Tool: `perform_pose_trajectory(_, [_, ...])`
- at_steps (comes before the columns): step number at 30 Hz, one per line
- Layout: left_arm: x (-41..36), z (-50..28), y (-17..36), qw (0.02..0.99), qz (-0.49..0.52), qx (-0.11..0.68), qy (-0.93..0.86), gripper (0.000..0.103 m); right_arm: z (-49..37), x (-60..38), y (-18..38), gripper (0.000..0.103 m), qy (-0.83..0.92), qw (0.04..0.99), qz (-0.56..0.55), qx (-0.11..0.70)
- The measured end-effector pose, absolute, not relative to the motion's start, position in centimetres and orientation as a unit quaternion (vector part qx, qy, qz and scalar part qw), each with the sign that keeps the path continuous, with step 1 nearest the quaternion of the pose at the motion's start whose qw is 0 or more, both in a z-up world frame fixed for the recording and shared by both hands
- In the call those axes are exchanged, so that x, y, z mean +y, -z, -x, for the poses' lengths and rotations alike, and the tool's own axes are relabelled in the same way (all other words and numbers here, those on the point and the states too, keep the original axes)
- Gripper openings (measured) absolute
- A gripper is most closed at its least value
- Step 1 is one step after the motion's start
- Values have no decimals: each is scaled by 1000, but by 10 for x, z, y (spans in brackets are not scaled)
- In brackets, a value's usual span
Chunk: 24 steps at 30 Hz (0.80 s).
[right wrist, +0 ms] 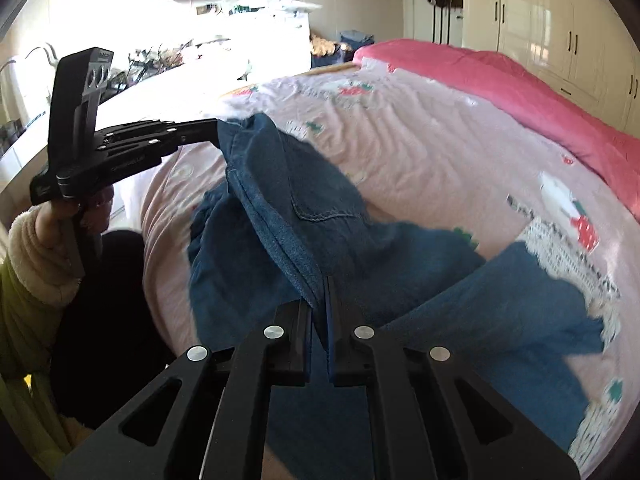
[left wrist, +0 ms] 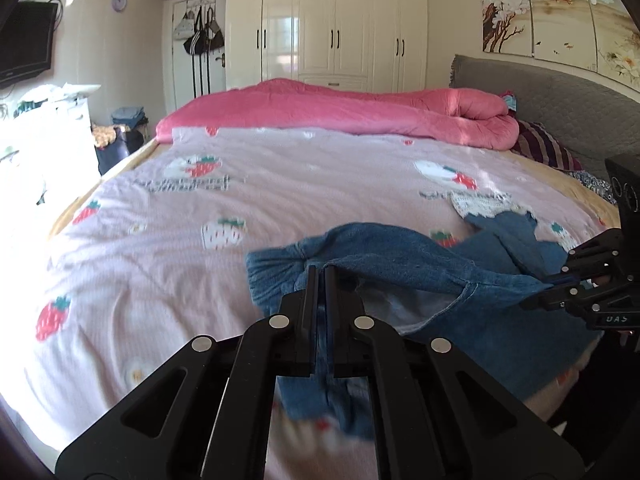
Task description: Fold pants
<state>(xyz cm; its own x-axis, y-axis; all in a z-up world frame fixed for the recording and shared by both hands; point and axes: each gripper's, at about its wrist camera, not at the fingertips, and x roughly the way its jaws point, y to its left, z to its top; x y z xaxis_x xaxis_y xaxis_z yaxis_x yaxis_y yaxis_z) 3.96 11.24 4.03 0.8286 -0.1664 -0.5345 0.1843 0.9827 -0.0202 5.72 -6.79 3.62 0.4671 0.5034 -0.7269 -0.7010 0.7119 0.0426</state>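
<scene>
Black fingers of the left gripper point(left wrist: 320, 270) fill the foreground of the left wrist view, clenched tight on a fold of the blue denim pants point(left wrist: 400, 264); cloth passes between the pads and hangs below them. Left of the garment lies the pink strawberry-print bedsheet point(left wrist: 160, 216), wrinkled and bare. Behind it a folded pink quilt point(left wrist: 320, 108) runs across the far side of the bed, with white wardrobes point(left wrist: 340, 20) beyond and a grey headboard point(left wrist: 560, 96) further right. At the right edge the right gripper point(left wrist: 532, 300) comes in from the side, clamped on the pants' edge.

From the right wrist view, at the left, a hand point(right wrist: 60, 212) in a fleecy cuff holds the left gripper point(right wrist: 216, 122), whose tips pinch one end of the pants point(right wrist: 288, 184). Denim stretches from there, lifted off the sheet, down to the right gripper point(right wrist: 320, 284), whose fingers grasp a seamed edge. A stitched pocket faces the camera. Right of that, a leg of the pants rests on the bedsheet point(right wrist: 440, 140), its hem frayed. Pink quilt point(right wrist: 520, 84) lies at upper right
</scene>
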Motion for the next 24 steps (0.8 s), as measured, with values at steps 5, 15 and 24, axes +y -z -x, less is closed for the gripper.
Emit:
perform_pose_trajectory(5, [117, -22, -21, 946, -19, 313, 83, 0, -39, -62, -20, 5, -364, 837, 123, 390])
perform_pose_trajectory(15, [116, 17, -18, 941, -49, 328, 67, 0, -13, -57, -5, 8, -364, 833, 124, 398])
perform_pose_trajectory(24, [122, 26, -34, 944, -21, 323, 69, 0, -7, -53, 13, 8, -355, 831, 129, 408])
